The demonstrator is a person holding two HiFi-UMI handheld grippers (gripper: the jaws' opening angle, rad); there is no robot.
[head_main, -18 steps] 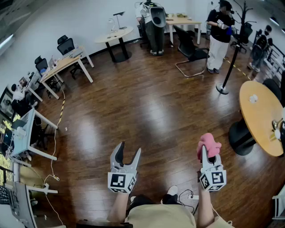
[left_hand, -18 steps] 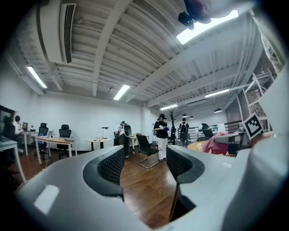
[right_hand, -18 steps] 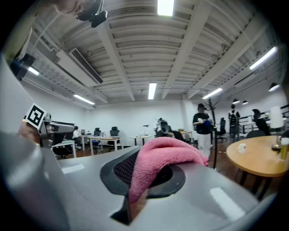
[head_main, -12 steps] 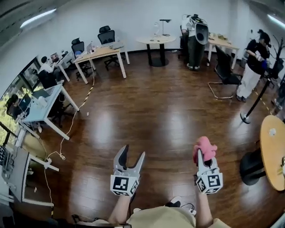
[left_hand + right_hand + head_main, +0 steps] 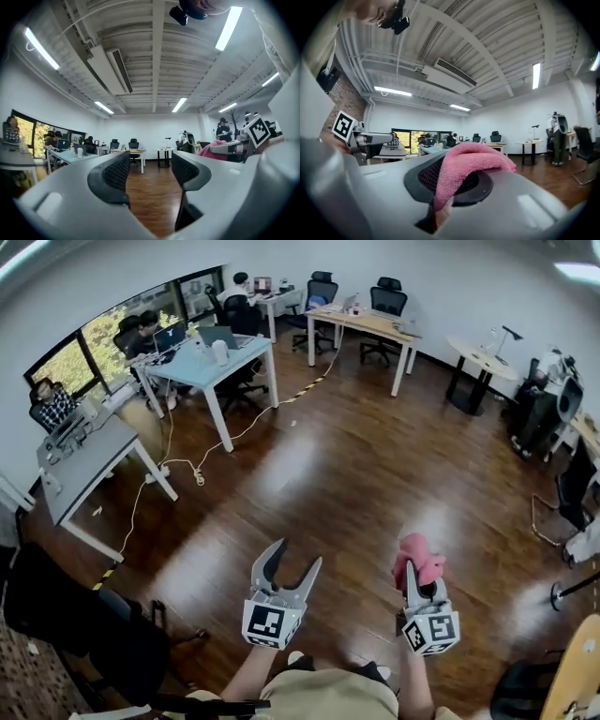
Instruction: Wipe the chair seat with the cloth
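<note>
Left fingers (image 5: 110,174): two, spread wide, nothing between the pads; bare floor shows through the gap.
Left gripper (image 5: 297,557): held out low over the floor, marker cube toward the person, forearm (image 5: 246,673) behind it.
Right fingers (image 5: 424,180): closed on a pink cloth (image 5: 474,161), which is pinched at a fold and bunches up over the tips.
Right gripper (image 5: 413,570): about level with the left and well apart from it. The cloth (image 5: 418,557) stands as a pink tuft above the jaws, touching no surface.
Floor (image 5: 328,465): dark wood boards, glossy, with glare patches.
Black chair (image 5: 66,615): near left, at the lower corner of the head view; seat not clearly made out.
Round wood table (image 5: 574,676): near right, only its edge in view.
Grey desk (image 5: 94,451): left, mid-distance; items on top too small to tell. A cable (image 5: 155,474) trails over the floor beside it.
Blue table (image 5: 202,351): beyond the grey desk. It carries laptops and one white jug-shaped vessel (image 5: 219,352), upright, contents not visible.
Wood desk (image 5: 367,324): far centre, with two black office chairs (image 5: 388,296) behind it.
Round white table (image 5: 480,356): far right, with a lamp on it.
Windows (image 5: 80,362): far left wall, with seated people along them.
</note>
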